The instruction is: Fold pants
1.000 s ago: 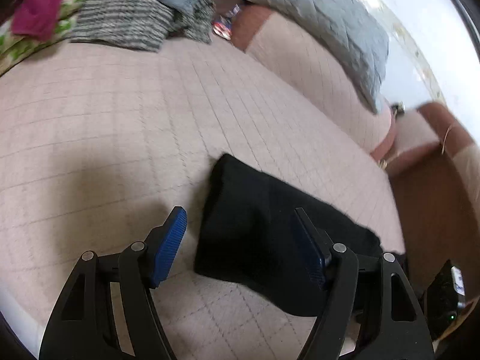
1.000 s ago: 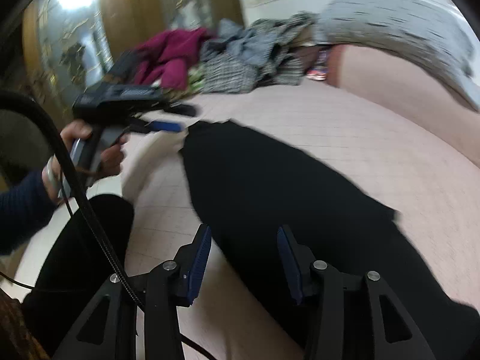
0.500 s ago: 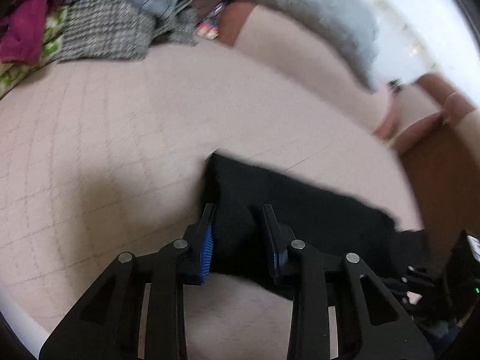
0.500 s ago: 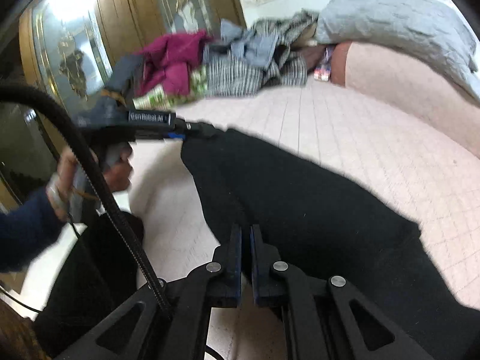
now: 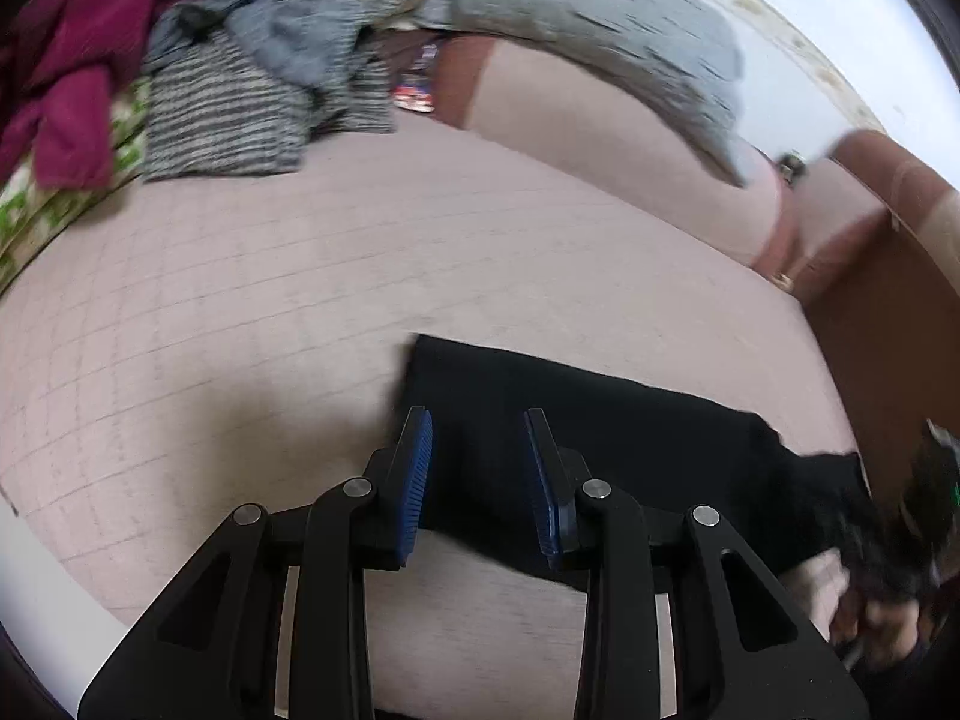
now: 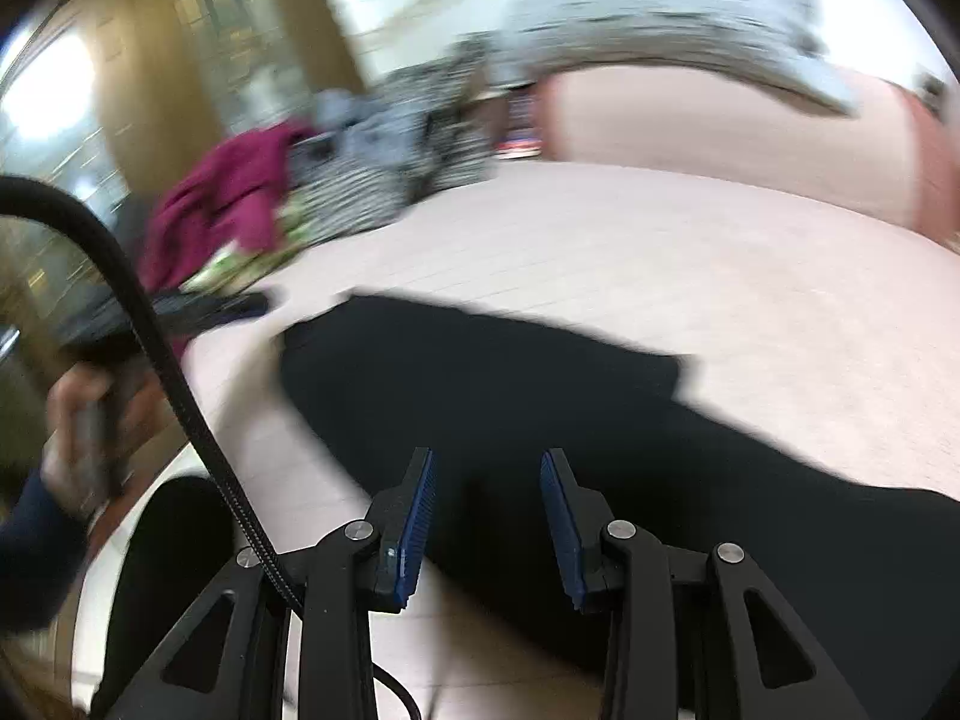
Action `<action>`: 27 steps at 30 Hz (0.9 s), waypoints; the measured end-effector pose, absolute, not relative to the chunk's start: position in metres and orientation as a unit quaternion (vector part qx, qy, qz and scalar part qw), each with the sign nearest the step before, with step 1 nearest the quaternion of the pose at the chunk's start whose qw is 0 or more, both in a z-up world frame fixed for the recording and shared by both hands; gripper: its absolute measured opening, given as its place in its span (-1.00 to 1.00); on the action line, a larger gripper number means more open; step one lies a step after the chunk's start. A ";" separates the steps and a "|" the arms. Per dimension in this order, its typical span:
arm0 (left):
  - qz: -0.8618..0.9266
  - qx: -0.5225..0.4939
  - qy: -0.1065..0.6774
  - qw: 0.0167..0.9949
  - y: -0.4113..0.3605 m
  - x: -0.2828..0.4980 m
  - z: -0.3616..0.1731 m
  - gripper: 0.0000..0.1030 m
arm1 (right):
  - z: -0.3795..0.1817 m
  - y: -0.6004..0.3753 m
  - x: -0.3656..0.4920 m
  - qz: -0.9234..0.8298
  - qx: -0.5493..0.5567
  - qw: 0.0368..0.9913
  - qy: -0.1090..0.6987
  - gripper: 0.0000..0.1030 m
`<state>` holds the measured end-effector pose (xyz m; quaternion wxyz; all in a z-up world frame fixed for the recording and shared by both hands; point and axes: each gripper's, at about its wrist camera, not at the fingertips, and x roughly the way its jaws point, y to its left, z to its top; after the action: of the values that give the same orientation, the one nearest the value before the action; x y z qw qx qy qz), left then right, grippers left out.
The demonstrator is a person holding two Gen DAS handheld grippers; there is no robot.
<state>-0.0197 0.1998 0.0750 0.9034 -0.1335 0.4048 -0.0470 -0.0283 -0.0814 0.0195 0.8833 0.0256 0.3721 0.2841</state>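
Note:
Black pants lie stretched across a pink quilted bed. My left gripper sits at their left end, near the corner, shut on a thick bunch of the black cloth that fills the gap between its blue pads. In the right wrist view the pants run from the left gripper, which is blurred, down to the lower right. My right gripper hangs over their near edge; its jaws are opening, with black cloth below the gap and the pads off it.
A pile of clothes with a maroon garment lies at the far left of the bed. A grey quilted pillow rests on the headboard bolster. A black cable crosses the right view, where a person's hand holds the left gripper.
My left gripper closed from wide open onto the pants' end and rose a little. My right gripper pinched shut on the pants' near edge, then opened again while swinging sideways.

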 end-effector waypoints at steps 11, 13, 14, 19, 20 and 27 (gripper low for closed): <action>-0.072 -0.086 0.443 0.889 0.112 -0.004 0.048 -0.43 | 0.002 -0.093 0.032 0.249 0.066 0.872 0.417 -0.53; -0.064 -0.080 0.445 0.890 0.106 -0.002 0.043 -0.43 | 0.001 -0.091 0.029 0.245 0.052 0.875 0.414 -0.56; -0.063 -0.080 0.446 0.889 0.105 -0.001 0.041 -0.43 | 0.000 -0.090 0.031 0.242 0.047 0.876 0.414 -0.61; -0.054 -0.081 0.447 0.889 0.100 0.003 0.033 -0.43 | -0.001 -0.091 0.032 0.224 0.042 0.886 0.404 -0.70; -0.053 -0.079 0.446 0.890 0.099 0.003 0.032 -0.43 | -0.002 -0.093 0.032 0.221 0.042 0.887 0.403 -0.71; -0.057 -0.057 0.421 0.903 0.096 0.001 0.015 -0.39 | -0.018 -0.094 0.033 0.198 0.041 0.890 0.408 -0.71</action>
<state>0.0008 0.0960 0.0152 0.9035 -0.0565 0.4211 -0.0568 0.0326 -0.0940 -0.0180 0.8902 0.0408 0.4082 0.1982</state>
